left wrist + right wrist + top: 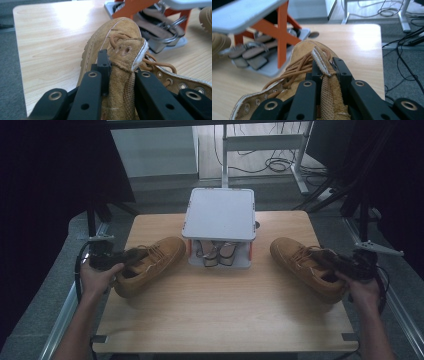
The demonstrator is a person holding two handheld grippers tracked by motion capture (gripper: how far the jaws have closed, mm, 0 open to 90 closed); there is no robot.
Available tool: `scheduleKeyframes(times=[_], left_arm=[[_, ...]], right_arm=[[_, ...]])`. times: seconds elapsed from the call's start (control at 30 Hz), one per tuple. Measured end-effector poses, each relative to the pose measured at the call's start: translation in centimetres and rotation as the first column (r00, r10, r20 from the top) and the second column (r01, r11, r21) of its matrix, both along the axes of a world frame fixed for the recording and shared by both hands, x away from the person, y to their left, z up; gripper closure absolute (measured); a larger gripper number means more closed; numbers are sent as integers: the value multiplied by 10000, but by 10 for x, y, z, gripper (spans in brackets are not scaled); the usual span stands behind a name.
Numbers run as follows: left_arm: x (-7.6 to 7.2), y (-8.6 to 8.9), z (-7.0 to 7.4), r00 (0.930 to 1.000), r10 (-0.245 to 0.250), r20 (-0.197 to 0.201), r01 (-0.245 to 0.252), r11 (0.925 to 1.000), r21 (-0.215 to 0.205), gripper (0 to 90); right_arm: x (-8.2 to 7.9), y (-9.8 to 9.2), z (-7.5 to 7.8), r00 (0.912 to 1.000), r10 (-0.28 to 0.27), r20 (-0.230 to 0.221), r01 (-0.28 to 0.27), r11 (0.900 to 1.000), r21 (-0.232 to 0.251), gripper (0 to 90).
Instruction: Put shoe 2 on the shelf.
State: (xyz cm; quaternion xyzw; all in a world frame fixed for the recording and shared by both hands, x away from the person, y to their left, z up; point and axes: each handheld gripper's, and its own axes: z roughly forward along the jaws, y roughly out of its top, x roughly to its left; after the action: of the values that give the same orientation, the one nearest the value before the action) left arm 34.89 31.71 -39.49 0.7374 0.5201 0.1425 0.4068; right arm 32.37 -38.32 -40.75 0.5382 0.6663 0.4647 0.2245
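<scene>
Two tan suede lace-up boots lie on the wooden table (225, 310). The left boot (152, 262) (112, 32) points its toe toward the rack. My left gripper (117, 257) (120, 72) is shut on the boot's tongue flap at the ankle opening, with suede pinched between the black jaws. The right boot (302, 260) (304, 50) lies to the right of the rack. My right gripper (337, 262) (325, 72) is shut on the upper edge of that boot at its opening. A hand holds each gripper.
A small rack (220, 212) (132, 7) (282, 32) with a white top and orange legs stands at the back middle of the table. Sandals (215, 252) (152, 27) (254, 52) sit on its lower shelf. Cables and a desk frame (260, 142) lie on the floor beyond.
</scene>
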Motion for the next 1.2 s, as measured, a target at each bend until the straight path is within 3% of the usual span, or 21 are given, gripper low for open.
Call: scheduleKeyframes(times=[0.2,0.37,0.63,0.9,1.0,1.2], left_arm=[[-11,12,21,9983,250,523,-229,9989,-399,804],[-17,19,40,9942,608,887,-552,9964,-637,805],[-23,26,62,9840,1132,1375,-917,9838,-1538,804],[-19,26,78,9758,1254,1793,-765,9633,-2574,804],[-14,23,84,9748,1290,1822,-748,9577,-2778,803],[-7,12,95,9714,1323,1973,-735,9571,-2803,802]], right_arm=[[-11,-4,10,9974,-515,494,479,9963,717,807],[-17,-8,24,9929,-779,903,641,9871,1470,807],[-21,-5,45,9810,-1278,1458,907,9672,2374,807],[-19,6,59,9755,-1314,1764,724,9490,3069,807],[-17,12,65,9743,-1290,1848,611,9405,3344,806],[-12,27,79,9690,-1216,2151,394,9354,3513,806]])
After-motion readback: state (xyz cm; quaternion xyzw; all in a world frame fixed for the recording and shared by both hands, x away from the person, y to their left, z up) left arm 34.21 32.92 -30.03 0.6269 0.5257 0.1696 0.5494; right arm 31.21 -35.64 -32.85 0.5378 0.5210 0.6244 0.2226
